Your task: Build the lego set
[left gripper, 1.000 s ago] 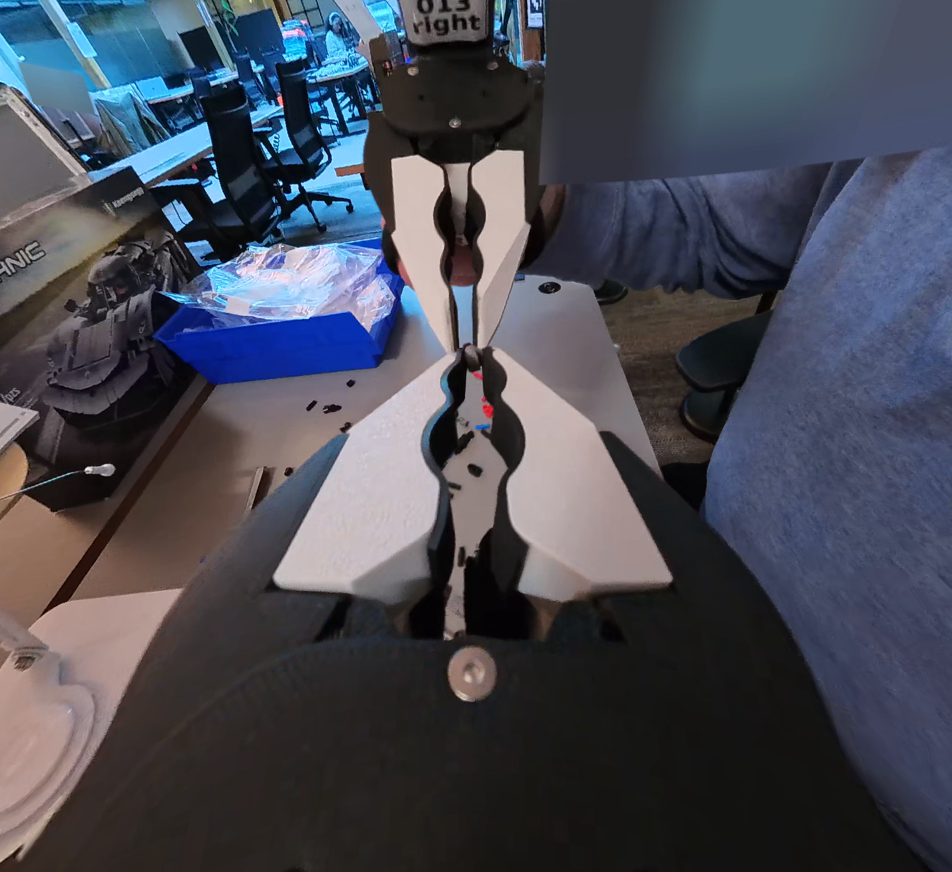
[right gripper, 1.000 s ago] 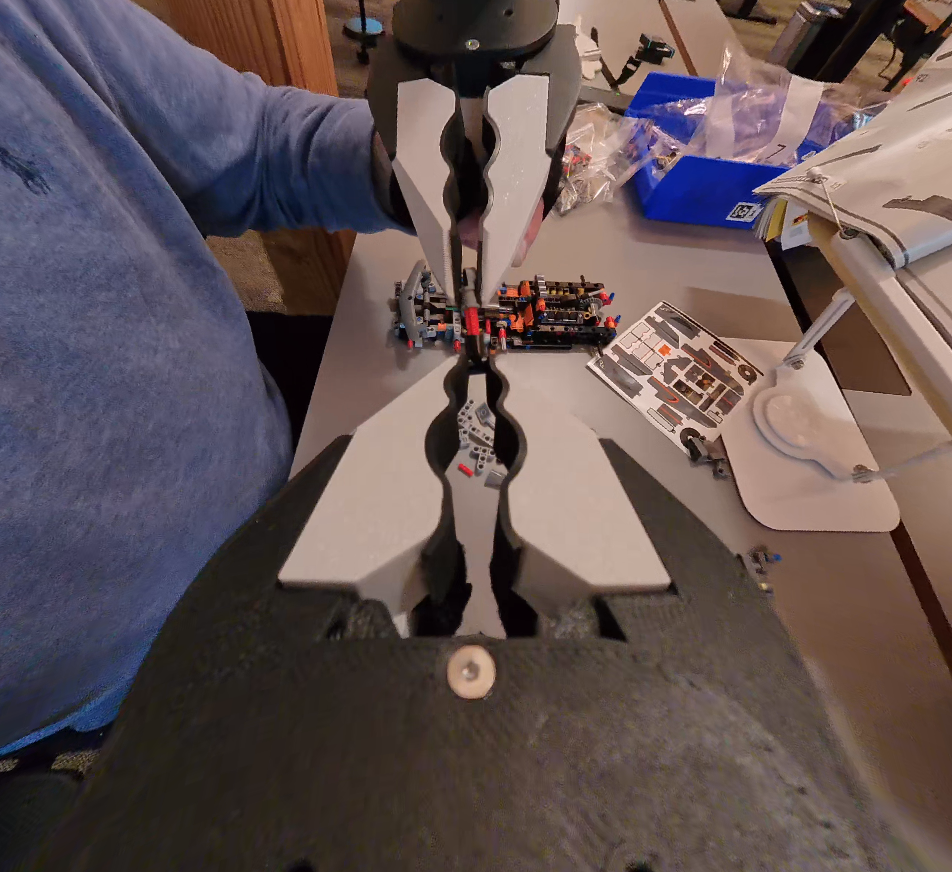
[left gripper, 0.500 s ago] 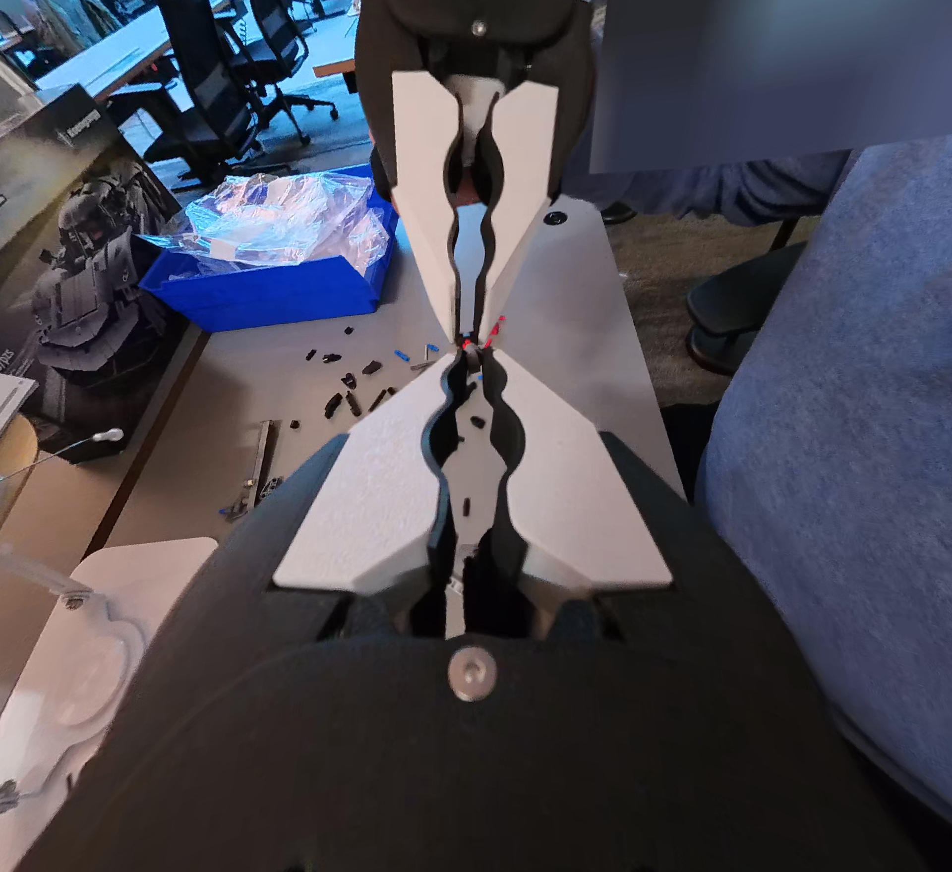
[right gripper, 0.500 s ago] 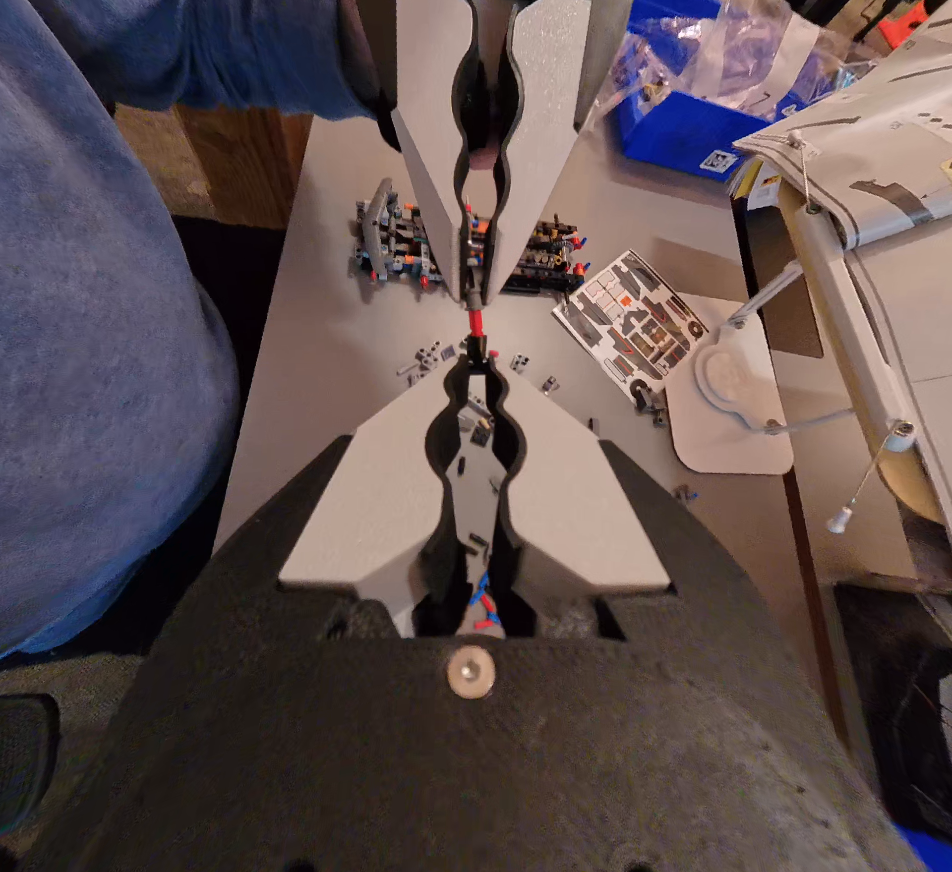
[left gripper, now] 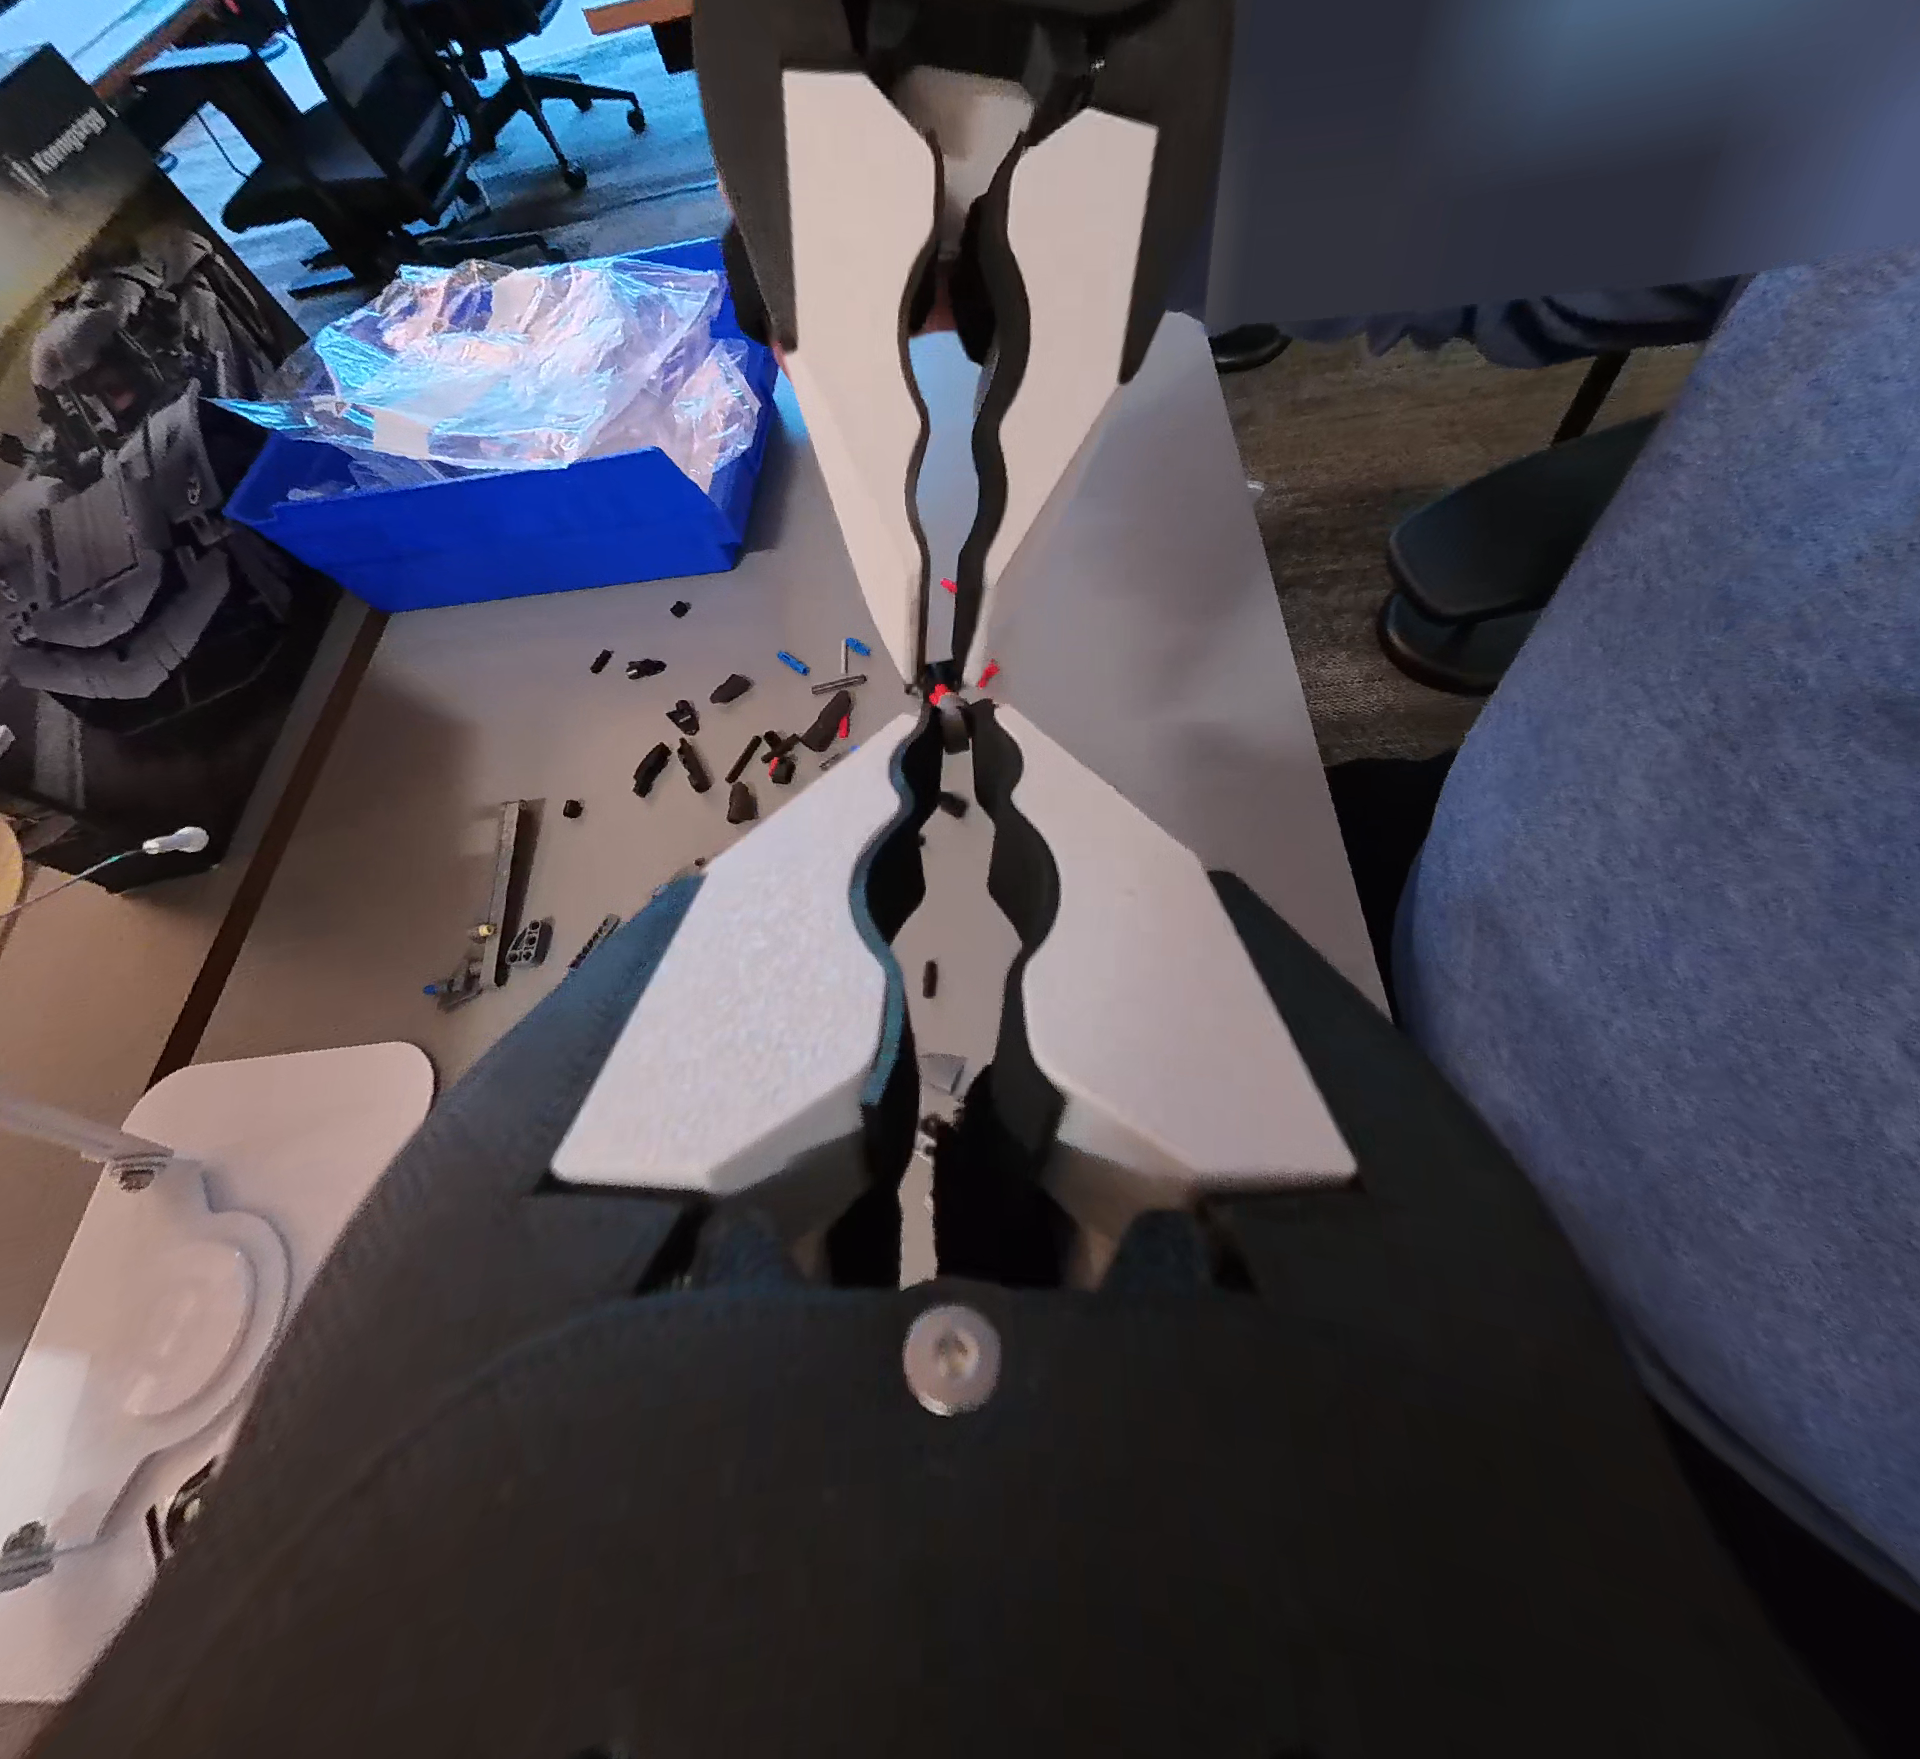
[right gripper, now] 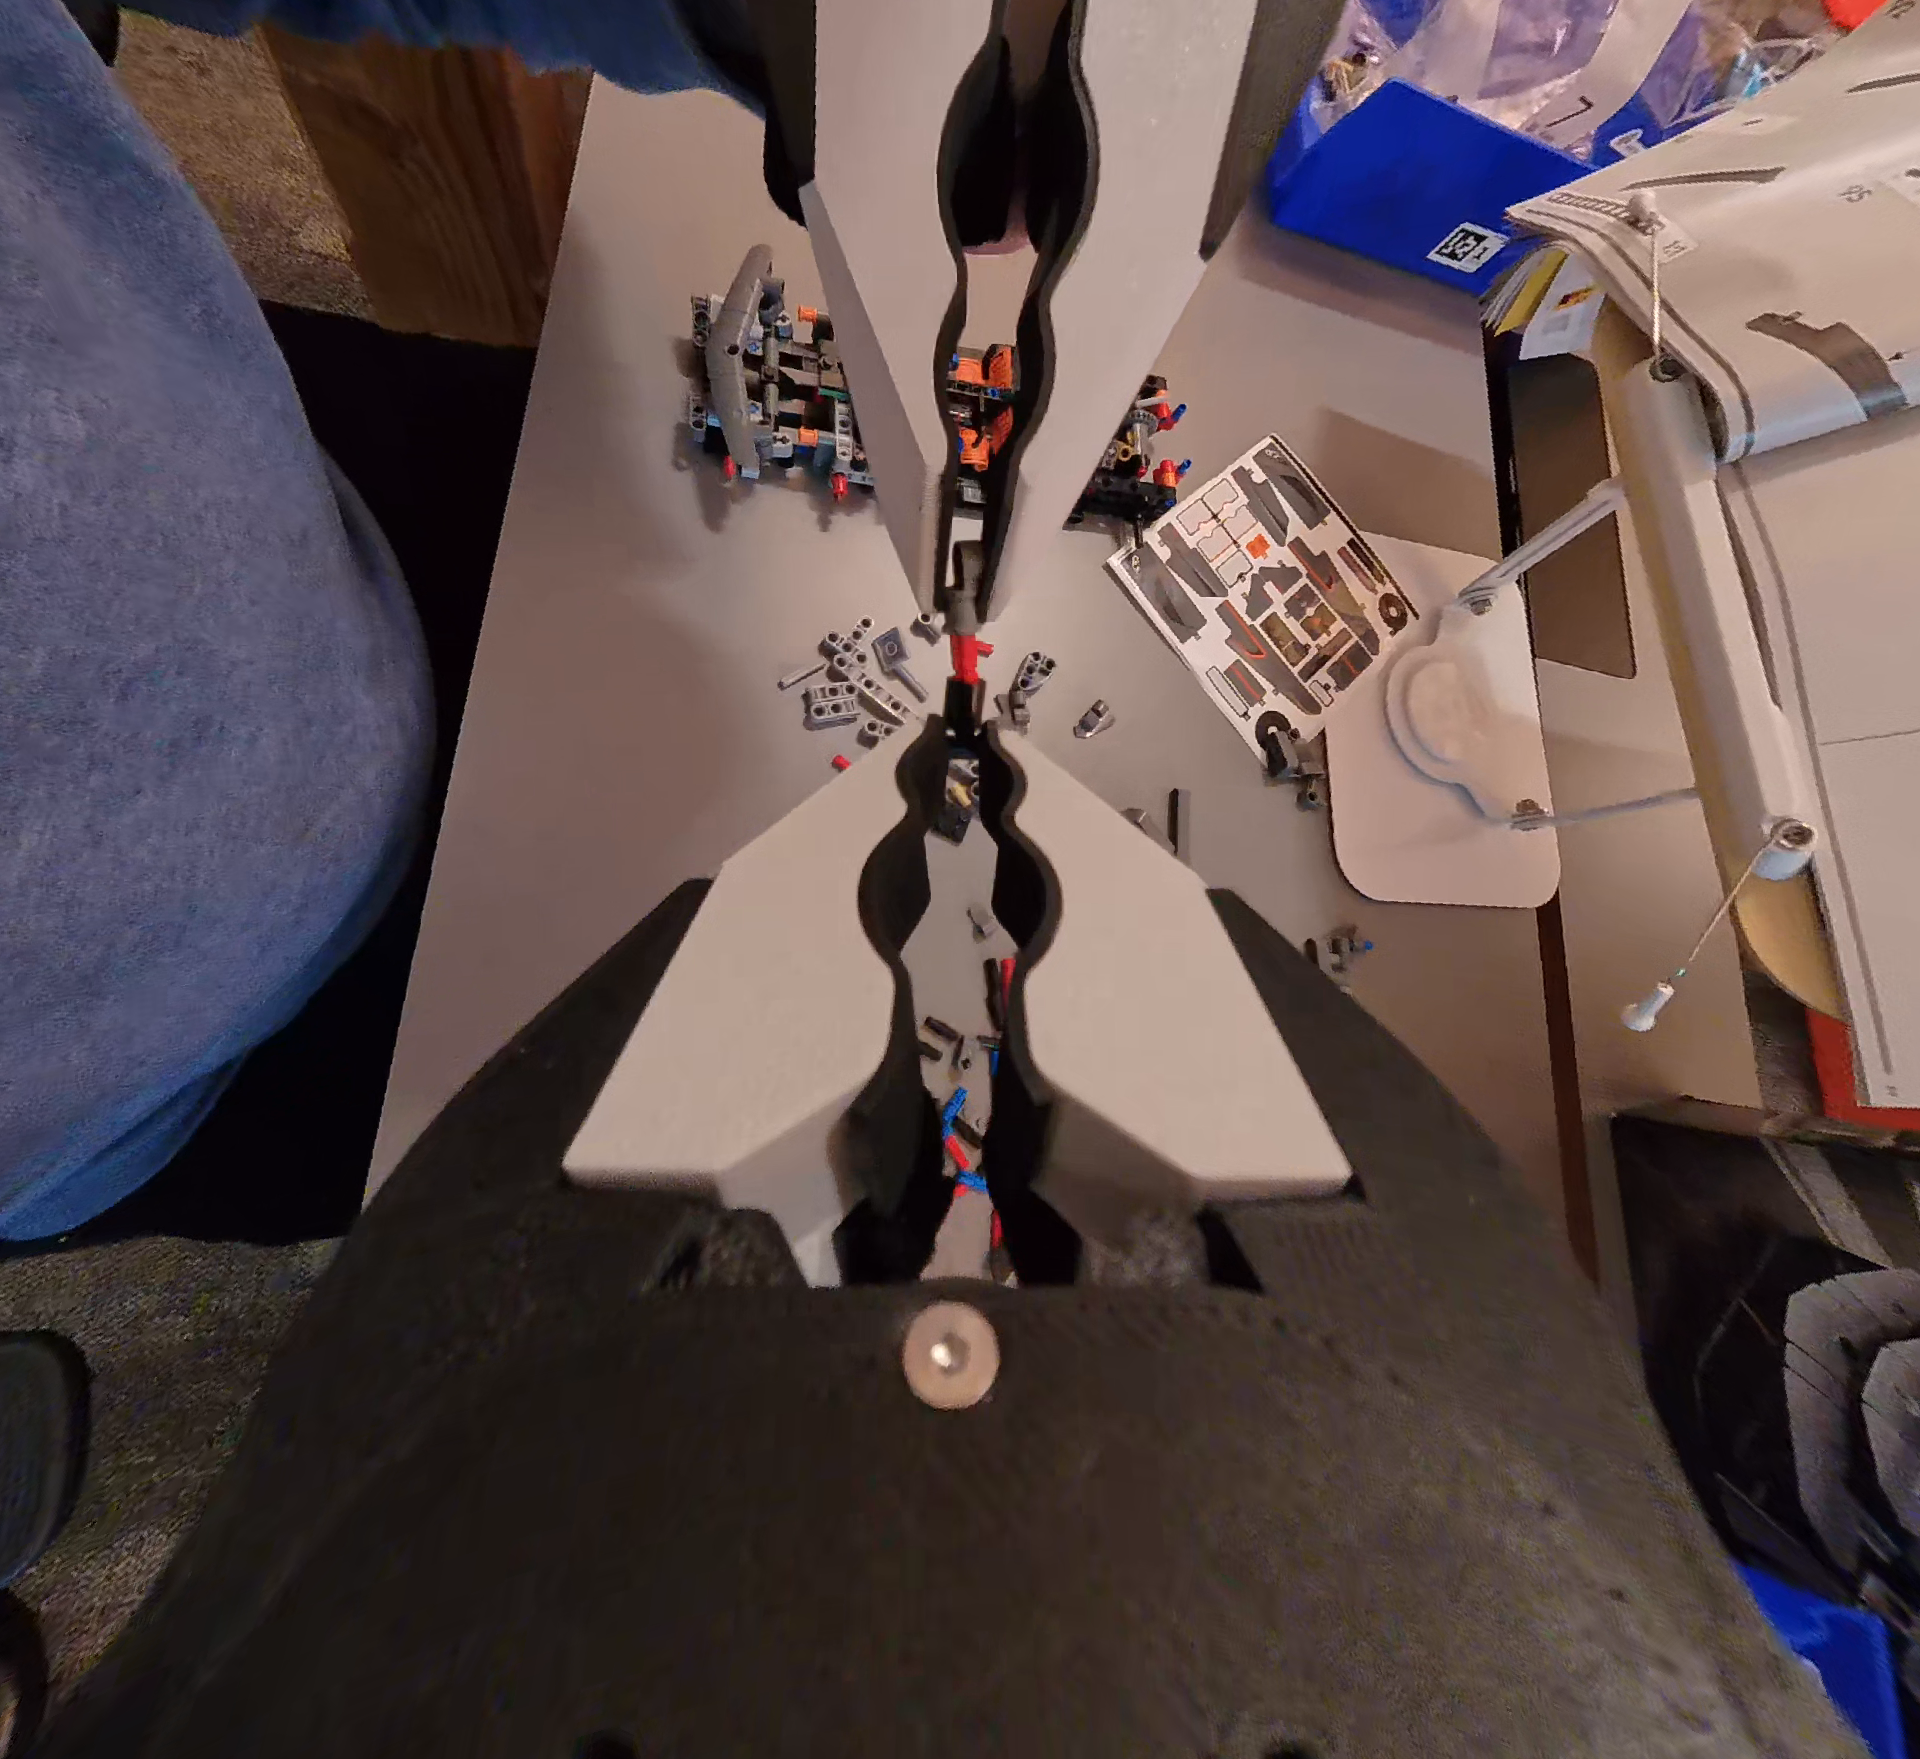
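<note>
Office chairs and long tables fill the room behind your pale grey desk (right gripper: 644, 670), above which you hold both grippers tip to tip.

Your right gripper (right gripper: 958, 730) is closed to a narrow slit and pinches a small black piece (right gripper: 960, 703) at its tips. A red pin (right gripper: 966, 655) sticks out of that piece toward your left gripper (right gripper: 961, 603), which comes in from the far side, likewise nearly closed, gripping a grey connector (right gripper: 966, 589) between its tips. The red pin bridges the two pieces, so the little subassembly sits directly between the grippers, lifted clear of the desk.

In the left wrist view your left gripper (left gripper: 948, 730) shows the same meeting: the grey connector (left gripper: 951, 730) at its tips, a glimpse of red, and the right gripper (left gripper: 940, 660) just beyond it.

The partly built model (right gripper: 774, 400), grey and black with orange parts, lies on the desk behind the left gripper's fingers. Loose grey pieces (right gripper: 852, 686) are scattered just left of the joined tips, a sticker sheet (right gripper: 1262, 587) lies to the right, and a blue bin (left gripper: 499, 525) of clear bags stands at the desk's far edge.
</note>
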